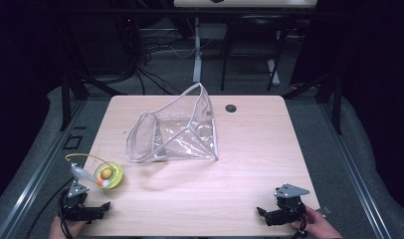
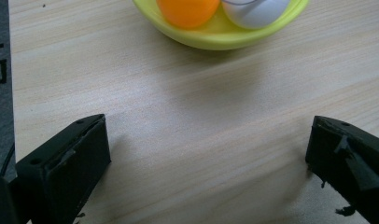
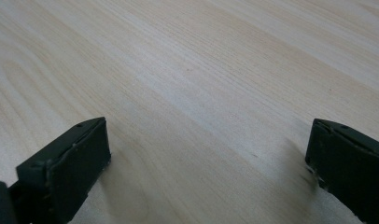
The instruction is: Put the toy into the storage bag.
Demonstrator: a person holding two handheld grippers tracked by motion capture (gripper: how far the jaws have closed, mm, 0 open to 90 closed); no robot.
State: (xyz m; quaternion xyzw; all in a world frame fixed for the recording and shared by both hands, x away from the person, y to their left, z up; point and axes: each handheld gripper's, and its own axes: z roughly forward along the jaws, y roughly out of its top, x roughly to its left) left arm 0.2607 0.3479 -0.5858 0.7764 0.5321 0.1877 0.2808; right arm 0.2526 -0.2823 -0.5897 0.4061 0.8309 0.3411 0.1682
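Nothing begun: left gripper [image 1: 106,205] and right gripper [image 1: 260,211] rest wide open, empty, at the table's [image 1: 250,149] near corners; bowl [image 1: 109,176] untouched by the left edge.

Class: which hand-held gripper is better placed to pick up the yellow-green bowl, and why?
Left. The left hand-held gripper is open beside the bowl, which sits just ahead of its jaws; the right hand-held gripper is across the table.

No legible text, labels, brands or numbers in any view. Clear plastic bag [image 1: 175,130], centre of the high view: a small tan patch near its upper right edge, possibly a label, too small to read. Yellow-green bowl [image 1: 109,176], lower left: no markings. Wooden table [image 1: 250,149]: unmarked.
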